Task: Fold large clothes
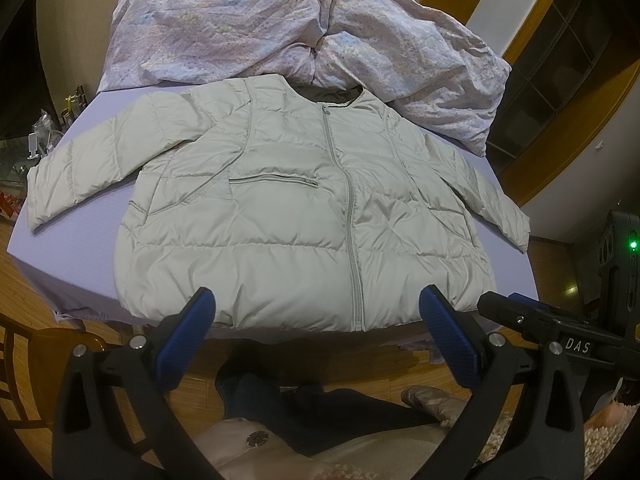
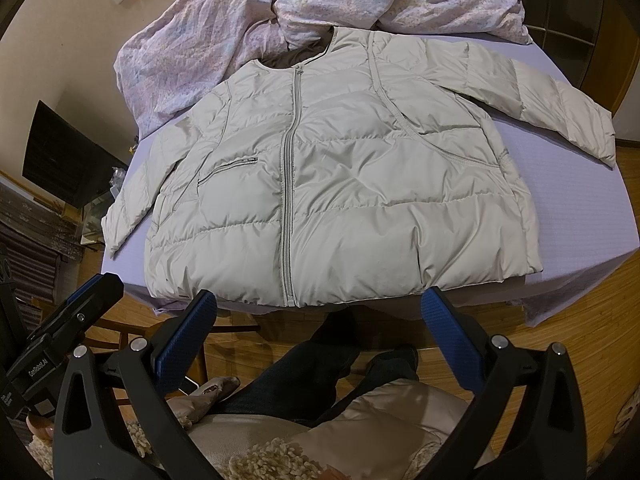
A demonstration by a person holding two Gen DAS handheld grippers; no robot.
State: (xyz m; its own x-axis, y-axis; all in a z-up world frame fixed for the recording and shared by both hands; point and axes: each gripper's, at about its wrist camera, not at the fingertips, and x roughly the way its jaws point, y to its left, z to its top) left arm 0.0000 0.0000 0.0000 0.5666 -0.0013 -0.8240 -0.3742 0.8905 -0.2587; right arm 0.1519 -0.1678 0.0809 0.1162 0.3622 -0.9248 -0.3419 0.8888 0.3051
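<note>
A: Where is the garment?
B: The puffer jacket (image 1: 296,208) lies flat, zipped, front up on the lilac-covered bed (image 1: 100,240), collar at 12 o'clock beside the crumpled quilt (image 1: 248,24), sleeves spread for folding.
A: And the tools?
B: The left gripper (image 1: 316,308) and right gripper (image 2: 320,308) hover at 6 o'clock off the hem, jaws wide, empty.

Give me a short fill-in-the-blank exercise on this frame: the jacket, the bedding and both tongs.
1. The pale puffer jacket lies flat with its front zipper fully ____.
2. Both its sleeves are spread ____ from the body.
3. The crumpled floral quilt lies beyond the jacket's ____.
4. The left tongs and right tongs are both ____ and hold nothing.

Missing words: closed; outward; collar; open
</note>
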